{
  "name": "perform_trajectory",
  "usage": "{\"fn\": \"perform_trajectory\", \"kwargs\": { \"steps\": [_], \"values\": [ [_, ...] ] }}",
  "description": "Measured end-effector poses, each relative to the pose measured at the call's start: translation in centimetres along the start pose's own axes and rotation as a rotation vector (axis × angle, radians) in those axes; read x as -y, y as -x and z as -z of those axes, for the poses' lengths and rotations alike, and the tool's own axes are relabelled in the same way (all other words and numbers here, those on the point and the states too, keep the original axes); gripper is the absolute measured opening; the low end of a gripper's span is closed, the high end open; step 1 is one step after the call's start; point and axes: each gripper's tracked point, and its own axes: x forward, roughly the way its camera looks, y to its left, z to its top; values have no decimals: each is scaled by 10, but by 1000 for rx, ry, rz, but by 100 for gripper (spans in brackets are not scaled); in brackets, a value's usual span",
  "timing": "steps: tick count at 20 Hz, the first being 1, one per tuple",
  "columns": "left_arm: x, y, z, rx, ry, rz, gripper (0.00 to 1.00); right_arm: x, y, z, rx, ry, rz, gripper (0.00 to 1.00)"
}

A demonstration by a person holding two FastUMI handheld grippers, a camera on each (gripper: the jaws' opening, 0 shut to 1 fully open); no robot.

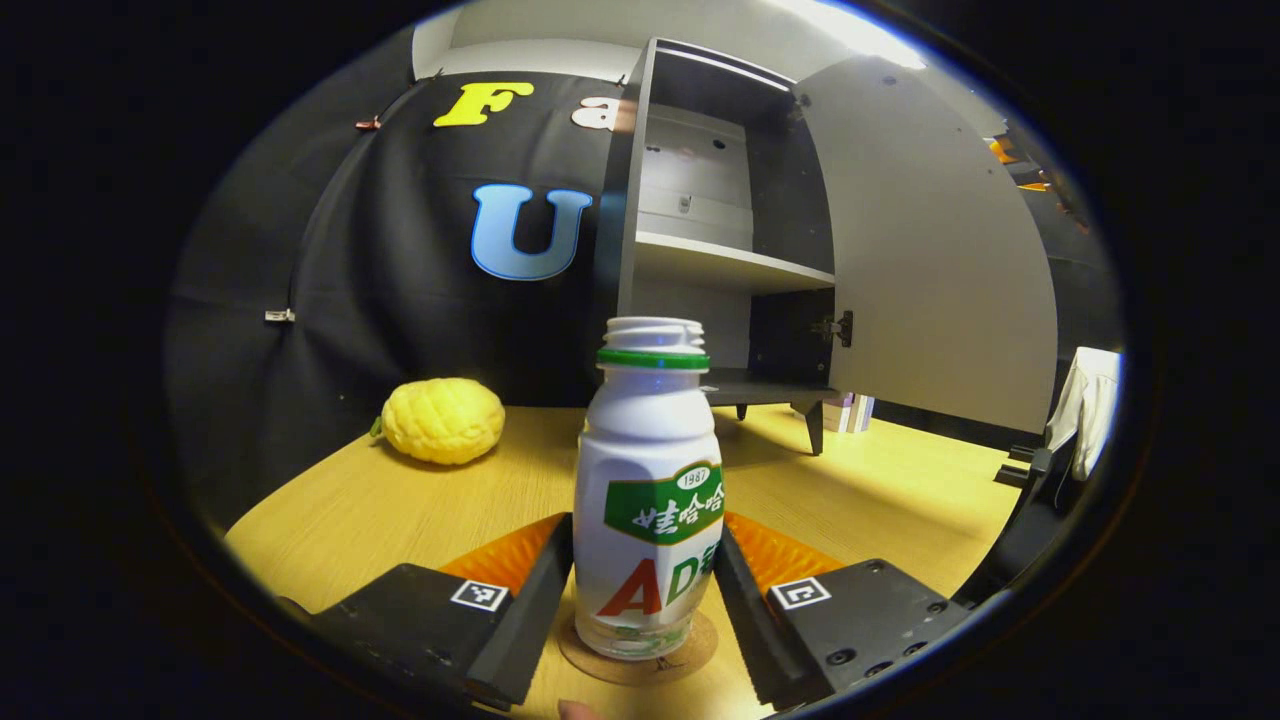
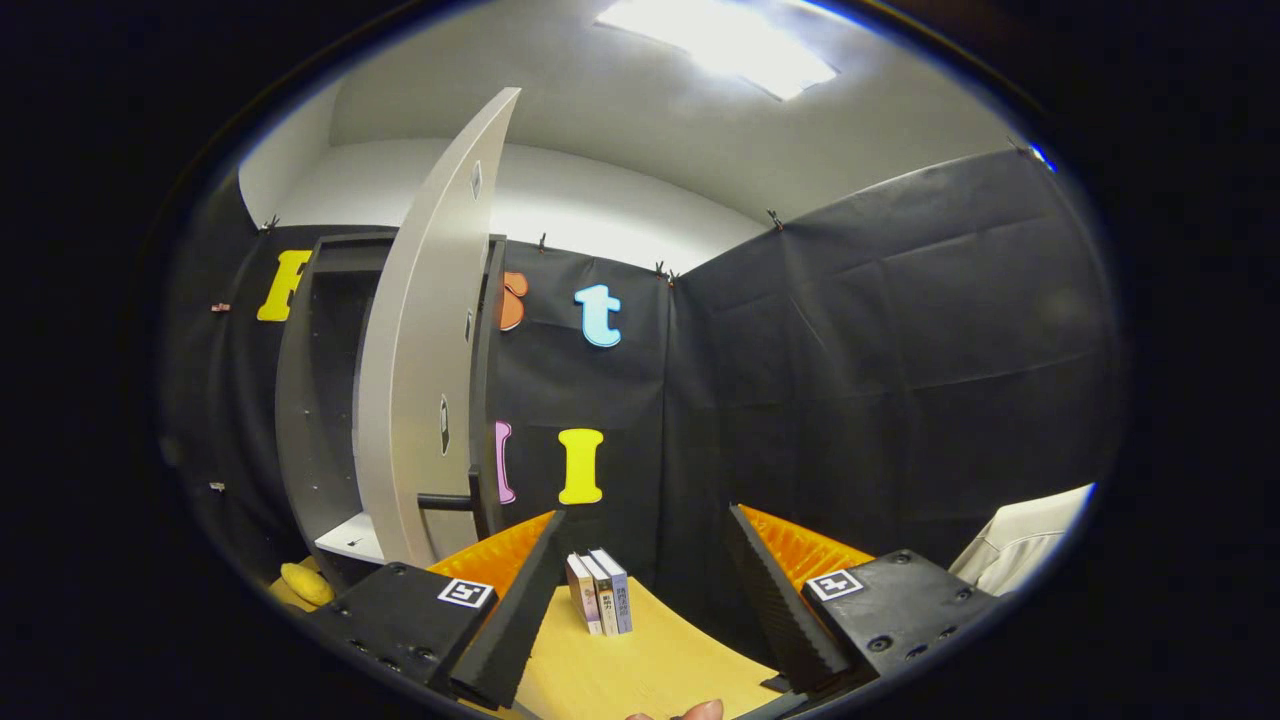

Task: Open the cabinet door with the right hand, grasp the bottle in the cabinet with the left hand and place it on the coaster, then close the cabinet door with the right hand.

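A white bottle [image 1: 648, 500] with a green neck ring and no cap stands upright on a round brown coaster [image 1: 690, 655] on the wooden table. My left gripper [image 1: 646, 560] is shut on the bottle, one finger pressing each side. Behind it the cabinet [image 1: 700, 270] stands with its light grey door [image 1: 930, 250] swung wide to the right. In the right gripper view my right gripper [image 2: 648, 560] is open and holds nothing. The door [image 2: 425, 350] is seen edge-on to its left, with the dark handle [image 2: 445, 501] just beyond the left finger.
A bumpy yellow fruit [image 1: 442, 420] lies on the table left of the cabinet. Three small books [image 2: 600, 592] stand upright on the table ahead of the right gripper. A white sleeve [image 1: 1088, 405] and dark gear show at the right edge of the left gripper view.
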Motion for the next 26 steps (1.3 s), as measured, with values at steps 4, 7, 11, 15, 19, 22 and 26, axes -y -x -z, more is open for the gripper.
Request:
{"fn": "perform_trajectory", "kwargs": {
  "steps": [4, 7, 11, 15, 19, 22, 26],
  "values": [
    [-1, 2, -1, -28, 1, -10, 89, -1, 2, -1, -4, -10, -14, 97],
    [3, 6, -22, -20, -16, -2, 95, 1, -2, 0, -23, -55, -15, 98],
    [5, 7, -58, -6, -49, -11, 95, 4, -8, 1, -43, -92, -21, 100],
    [2, 8, -97, 9, -39, -55, 95, 3, -12, 12, -72, -101, -45, 97],
    [6, 20, -143, 34, -22, -101, 95, -9, -18, 29, -95, -37, -105, 98],
    [11, 29, -185, 59, -33, -141, 95, -9, -20, 38, -102, 25, -121, 95],
    [12, 31, -235, 93, -23, -193, 95, -8, -22, 47, -131, -12, -138, 96]
  ]
}}
